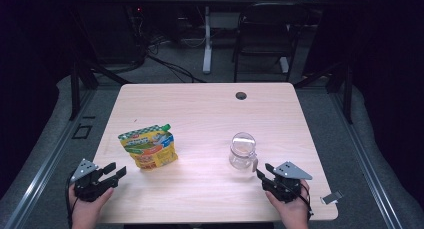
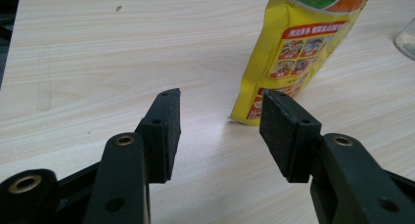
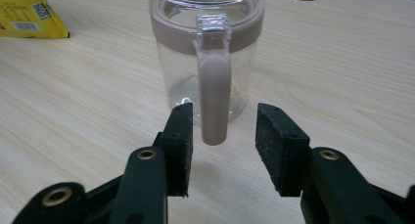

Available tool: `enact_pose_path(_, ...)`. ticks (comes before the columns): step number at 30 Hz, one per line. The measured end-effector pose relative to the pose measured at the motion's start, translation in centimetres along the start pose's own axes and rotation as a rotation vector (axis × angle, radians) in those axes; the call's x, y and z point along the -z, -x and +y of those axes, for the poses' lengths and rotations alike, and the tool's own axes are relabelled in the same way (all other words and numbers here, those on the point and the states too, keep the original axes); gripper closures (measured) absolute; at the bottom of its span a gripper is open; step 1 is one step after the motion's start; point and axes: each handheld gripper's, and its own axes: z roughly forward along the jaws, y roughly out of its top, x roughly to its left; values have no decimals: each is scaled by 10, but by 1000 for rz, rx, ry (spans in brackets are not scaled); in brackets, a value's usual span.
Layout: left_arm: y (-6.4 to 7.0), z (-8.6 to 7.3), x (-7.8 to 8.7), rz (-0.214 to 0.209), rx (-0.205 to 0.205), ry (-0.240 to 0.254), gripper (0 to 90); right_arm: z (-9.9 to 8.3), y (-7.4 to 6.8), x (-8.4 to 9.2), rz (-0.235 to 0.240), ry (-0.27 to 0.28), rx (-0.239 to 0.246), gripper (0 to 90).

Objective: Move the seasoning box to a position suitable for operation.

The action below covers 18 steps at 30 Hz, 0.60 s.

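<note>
High view: one table [image 1: 210, 114], one pouch [image 1: 148, 146] at left, one jug [image 1: 243, 151] at right, two grippers. The left gripper [image 1: 114, 172] lies low at the near left corner, jaws open and empty, aimed at the pouch [image 2: 298, 53]. The right gripper [image 1: 263, 171] is just short of the jug. Its own view shows what the high view cannot — the jug's handle [image 3: 214, 99] between open jaws, untouched.

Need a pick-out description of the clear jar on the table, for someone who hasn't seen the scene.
On the light wooden table, look at the near right part, just ahead of the right gripper. The jar stands upright there, apart from the yellow pouch to its left. It is the see-through one, with a beige band and handle.
</note>
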Motion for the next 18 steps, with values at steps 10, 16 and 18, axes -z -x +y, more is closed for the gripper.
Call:
enact_pose_path(10,0,-5,6,22,6,2,485,5,-6,-10,12,11,2,544)
enact_pose_path(16,1,-9,13,38,3,-2,478,10,-11,-22,16,-5,26,538)
enact_pose_path(18,1,-11,15,47,2,-6,477,11,-12,-24,15,-7,27,537)
